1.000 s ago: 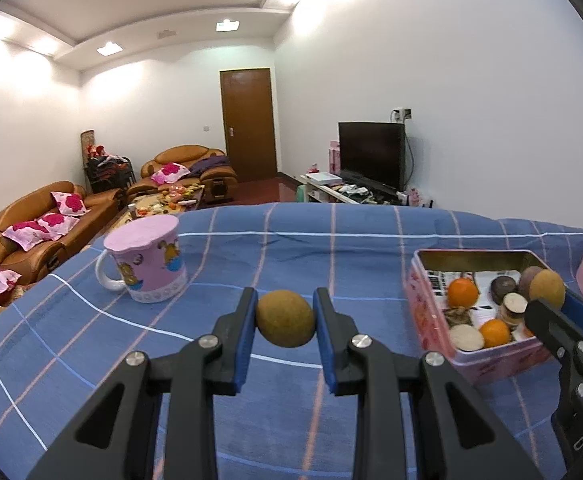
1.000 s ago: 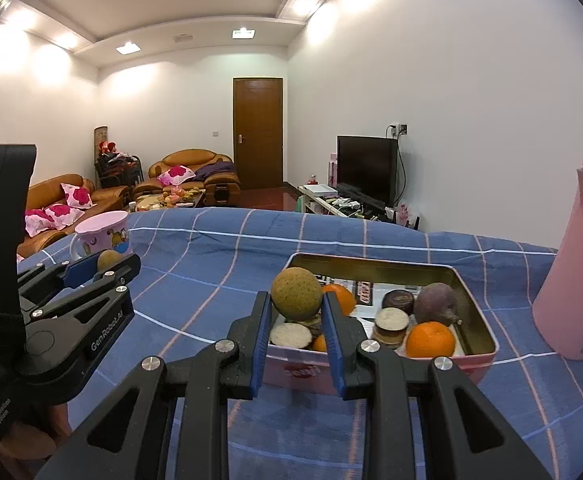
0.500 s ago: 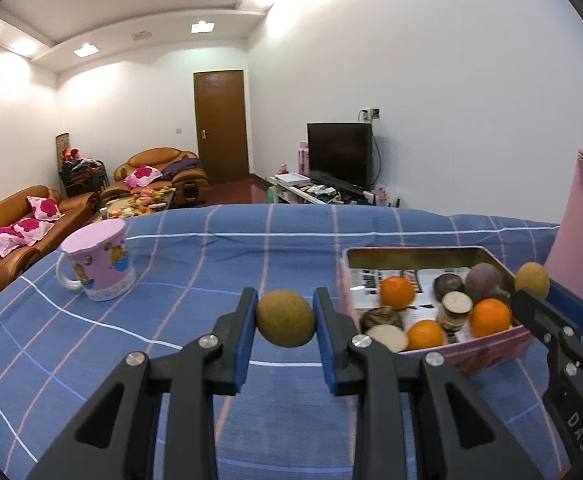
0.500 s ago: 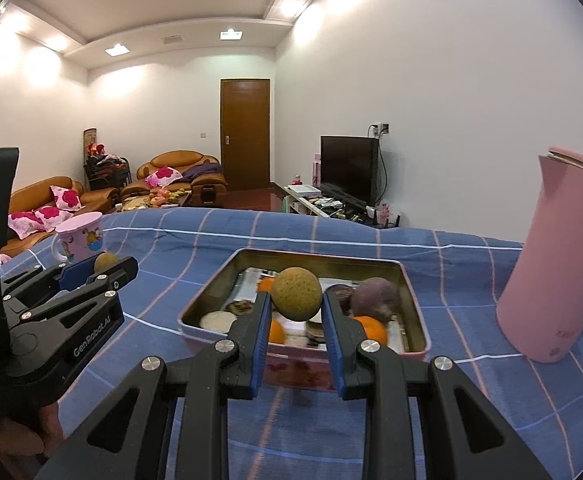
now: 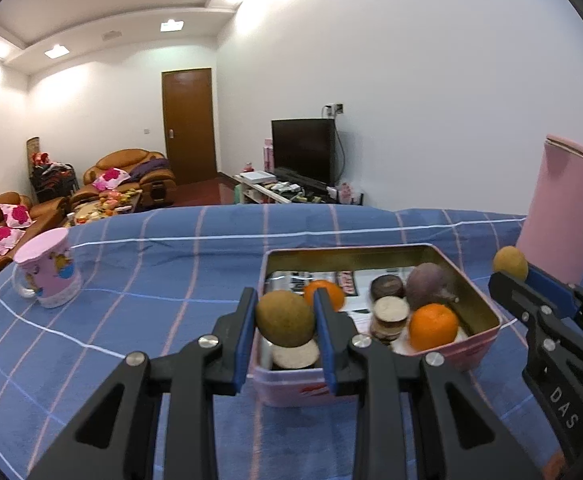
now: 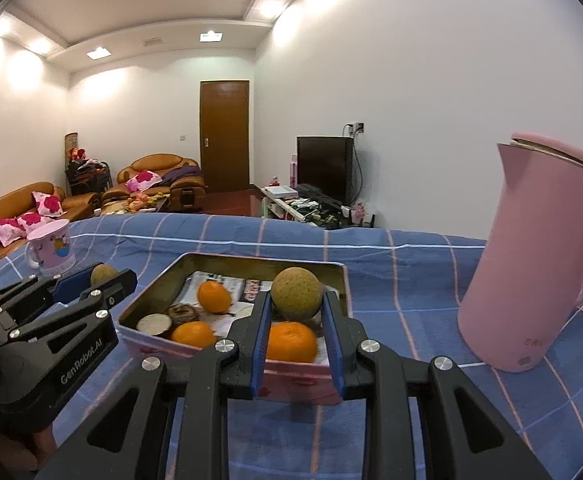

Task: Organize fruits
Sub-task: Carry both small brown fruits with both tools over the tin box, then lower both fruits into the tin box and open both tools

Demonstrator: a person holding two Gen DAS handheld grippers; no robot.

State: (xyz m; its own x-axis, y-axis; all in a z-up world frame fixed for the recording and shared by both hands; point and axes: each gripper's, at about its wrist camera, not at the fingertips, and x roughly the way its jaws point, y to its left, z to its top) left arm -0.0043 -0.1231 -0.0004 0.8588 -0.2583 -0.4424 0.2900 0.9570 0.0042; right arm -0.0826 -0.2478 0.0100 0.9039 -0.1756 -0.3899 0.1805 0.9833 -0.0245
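My left gripper [image 5: 285, 320] is shut on a round brown-green fruit [image 5: 285, 318] and holds it over the near left corner of the pink tin box [image 5: 479, 344]. My right gripper [image 6: 296, 304] is shut on a similar tan-green fruit [image 6: 296, 294] over the near right part of the same box [image 6: 147, 338]. The box holds oranges [image 5: 433, 326], a dark purple fruit [image 5: 427, 286] and several round sliced pieces. Each gripper shows at the edge of the other's view: the right gripper [image 5: 509, 270] and the left gripper [image 6: 103, 276].
A tall pink kettle [image 6: 539, 276] stands right of the box. A pink mug [image 5: 47, 272] stands at the far left. The table carries a blue checked cloth [image 5: 163, 280]. Sofas, a door and a TV are beyond the table.
Both grippers have moved toward the box with their fruits still held. The left one went from the open cloth near the mug to above the box's near corner.
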